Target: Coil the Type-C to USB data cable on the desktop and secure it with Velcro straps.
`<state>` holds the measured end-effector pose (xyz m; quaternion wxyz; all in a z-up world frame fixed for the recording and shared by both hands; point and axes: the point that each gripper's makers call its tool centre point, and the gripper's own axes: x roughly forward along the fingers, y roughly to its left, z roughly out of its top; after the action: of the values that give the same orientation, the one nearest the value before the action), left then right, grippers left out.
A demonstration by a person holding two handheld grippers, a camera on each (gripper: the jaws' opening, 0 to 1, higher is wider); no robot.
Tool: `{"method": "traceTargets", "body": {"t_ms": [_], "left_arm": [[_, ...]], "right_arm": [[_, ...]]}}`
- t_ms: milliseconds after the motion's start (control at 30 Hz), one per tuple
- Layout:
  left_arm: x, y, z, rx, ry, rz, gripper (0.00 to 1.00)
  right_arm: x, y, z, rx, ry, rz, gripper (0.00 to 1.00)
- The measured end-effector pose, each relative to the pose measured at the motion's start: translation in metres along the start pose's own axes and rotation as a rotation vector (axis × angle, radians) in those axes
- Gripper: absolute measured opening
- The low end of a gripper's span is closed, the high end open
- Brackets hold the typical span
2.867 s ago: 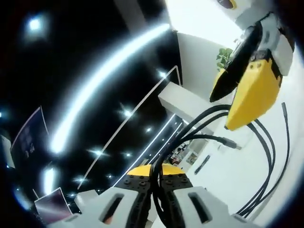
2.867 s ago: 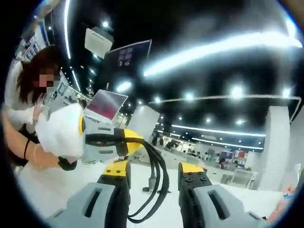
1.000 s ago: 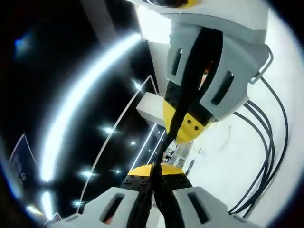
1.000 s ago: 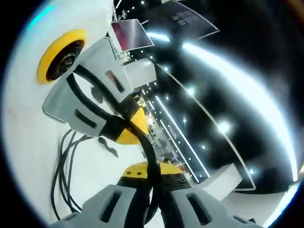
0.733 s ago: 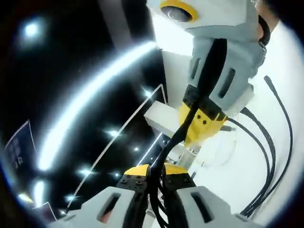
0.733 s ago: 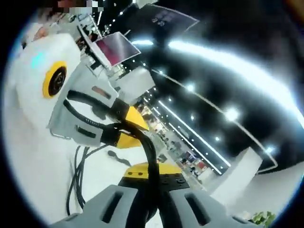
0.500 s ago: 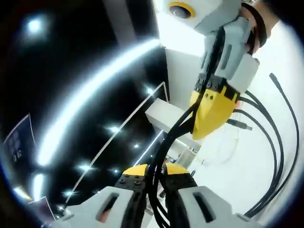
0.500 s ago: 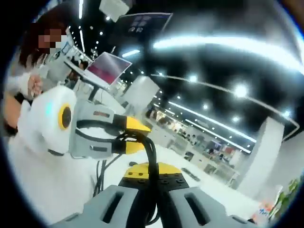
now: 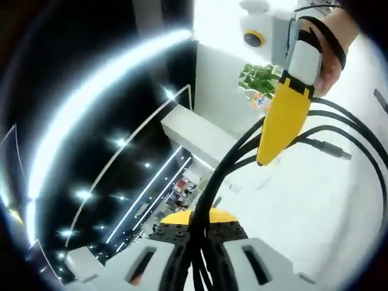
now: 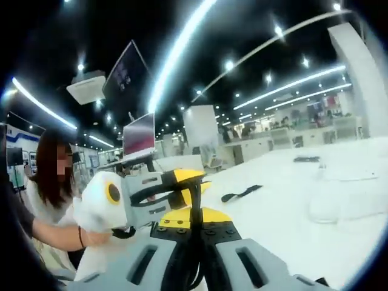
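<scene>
I see the black data cable (image 9: pixel 230 167) gathered into several strands, its metal plug (image 9: pixel 339 154) jutting out at 3 o'clock above the white bench (image 9: pixel 303 206). My left gripper (image 9: pixel 195 225) has its jaws clenched on the bundle, the strands fanning up toward 1 o'clock past the right gripper (image 9: pixel 276 136). My right gripper (image 10: pixel 193 223) jaws are likewise clamped on the cable, the left gripper (image 10: pixel 176 182) just beyond, and a Velcro strap (image 10: pixel 241 193) lies on the bench at 1 o'clock.

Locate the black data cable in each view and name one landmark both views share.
Left gripper view: the black data cable rises from between this view's own tongs at bottom centre, fanning up and right past the right tongs, one plug end at right.
Right gripper view: the cable runs up between this view's own tongs at bottom centre toward the left tongs.
Shared landmark: the white desktop.
</scene>
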<state>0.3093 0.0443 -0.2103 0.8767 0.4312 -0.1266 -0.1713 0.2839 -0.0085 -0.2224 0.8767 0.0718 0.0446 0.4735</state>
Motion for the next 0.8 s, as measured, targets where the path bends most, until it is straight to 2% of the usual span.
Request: {"method": "traceTargets", "body": {"t_ms": [33,100,133,233,433,633,800], "left_arm": [[0.0,-0.003,-0.002,-0.01,0.012,-0.024,0.07],[-0.003,-0.012,-0.009,-0.033,0.04,-0.094,0.07],[-0.007,-0.016,-0.012,-0.025,0.046,-0.112,0.07],[-0.016,-0.02,-0.022,0.002,0.058,-0.144,0.06],[-0.033,-0.021,-0.027,-0.178,0.015,-0.21,0.06],[-0.027,-0.032,-0.032,-0.108,0.05,-0.222,0.06],[-0.028,-0.03,-0.034,-0.117,0.055,-0.221,0.06]], "right_arm": [[0.001,-0.003,-0.006,0.004,0.001,0.007,0.02],[0.002,0.001,-0.018,0.094,-0.004,0.05,0.03],[0.004,0.003,-0.028,0.15,0.013,0.074,0.03],[0.012,0.009,-0.039,0.198,0.035,0.097,0.04],[0.015,0.032,-0.041,0.162,0.043,0.14,0.07],[0.015,0.02,-0.048,0.137,0.075,0.081,0.07],[0.017,0.018,-0.049,0.145,0.082,0.072,0.05]]}}
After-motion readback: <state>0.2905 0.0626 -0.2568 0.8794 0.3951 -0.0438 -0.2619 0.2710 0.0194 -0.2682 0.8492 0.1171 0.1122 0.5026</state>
